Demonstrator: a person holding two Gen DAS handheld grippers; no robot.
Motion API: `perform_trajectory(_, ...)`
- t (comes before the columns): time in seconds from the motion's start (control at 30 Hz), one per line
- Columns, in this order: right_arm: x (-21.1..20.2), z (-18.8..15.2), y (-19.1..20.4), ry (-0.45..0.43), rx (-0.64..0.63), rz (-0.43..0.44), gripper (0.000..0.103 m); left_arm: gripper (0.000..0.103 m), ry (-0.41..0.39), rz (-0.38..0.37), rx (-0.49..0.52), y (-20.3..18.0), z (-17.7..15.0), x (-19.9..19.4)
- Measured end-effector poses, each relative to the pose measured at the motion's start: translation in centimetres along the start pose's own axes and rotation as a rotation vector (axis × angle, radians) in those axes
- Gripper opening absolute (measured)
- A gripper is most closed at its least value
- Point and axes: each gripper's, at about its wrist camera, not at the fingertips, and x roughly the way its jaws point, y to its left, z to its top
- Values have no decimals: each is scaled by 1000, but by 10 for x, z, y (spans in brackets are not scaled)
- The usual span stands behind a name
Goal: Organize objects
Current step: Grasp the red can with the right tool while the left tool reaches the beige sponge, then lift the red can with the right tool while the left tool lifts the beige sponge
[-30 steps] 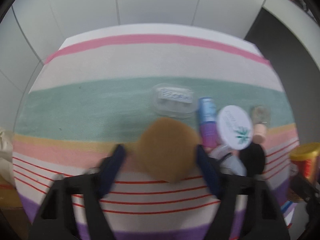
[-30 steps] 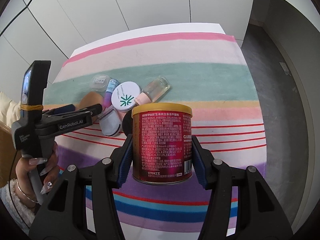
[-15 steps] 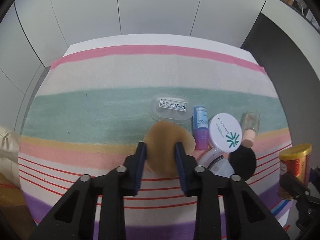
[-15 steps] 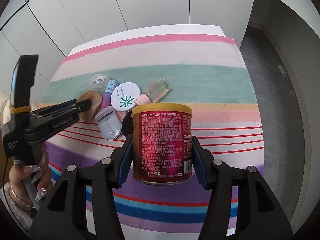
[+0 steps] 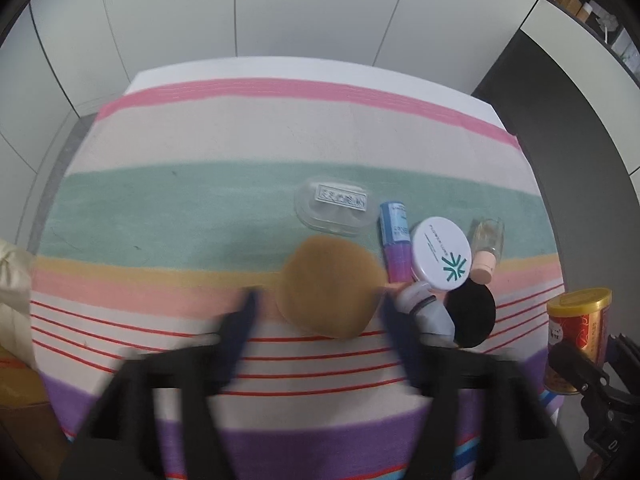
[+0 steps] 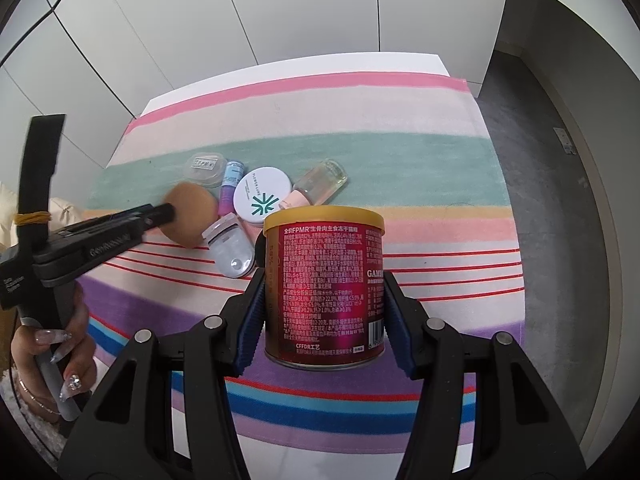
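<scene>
While jaws gape, sponge (image 5: 329, 286) lies between.

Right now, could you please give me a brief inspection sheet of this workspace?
Surface: striped cloth covering the table.
Job's things: tan puff, clear case, blue-purple tube, white compact, glass bottle, black puff and grey curler clustered together.
Clutter: nothing seen.
Grippers: left gripper blurred, open around the tan puff; right gripper shut on the red can.
Cables: nothing seen.
Surroundings: white panels, dark floor.
</scene>
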Motion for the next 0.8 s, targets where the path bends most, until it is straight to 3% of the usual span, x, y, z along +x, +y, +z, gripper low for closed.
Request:
perform_trajectory(0.03,0,0,1,1,-2,1,56,88,-5,11,3,-1,0,1)
perform_trajectory(0.17,5,-2,1,11,-5,2,56,90,-12,73,15,-9,1,9)
perform_trajectory(0.33,11,-1,0,19,-6,-1,56,87,37,157,-2,-10,1,32)
perform_trajectory(0.4,14,-1,0,22,-5,-1,56,75,8,130,-24,-8,-3,30)
perform_trajectory(0.43,15,-1,-1,24,-4,-2,56,57,0,121,-13,-11,-4,28)
perform_trajectory(0.6,17,-1,-3,33,1,-6,56,40,-28,159,64,-25,-9,20)
perform_trajectory(0.67,16,0,-2,32,1,-7,56,23,-41,162,73,-25,-8,11)
perform_trajectory(0.73,14,1,-2,31,0,-12,56,17,-45,147,73,-24,-5,2)
perform_trajectory(0.77,12,2,-2,28,1,-14,56,9,-45,133,67,-23,-4,-2)
perform_trajectory(0.8,10,3,-1,27,2,-15,56,9,-52,143,63,-23,-2,-8)
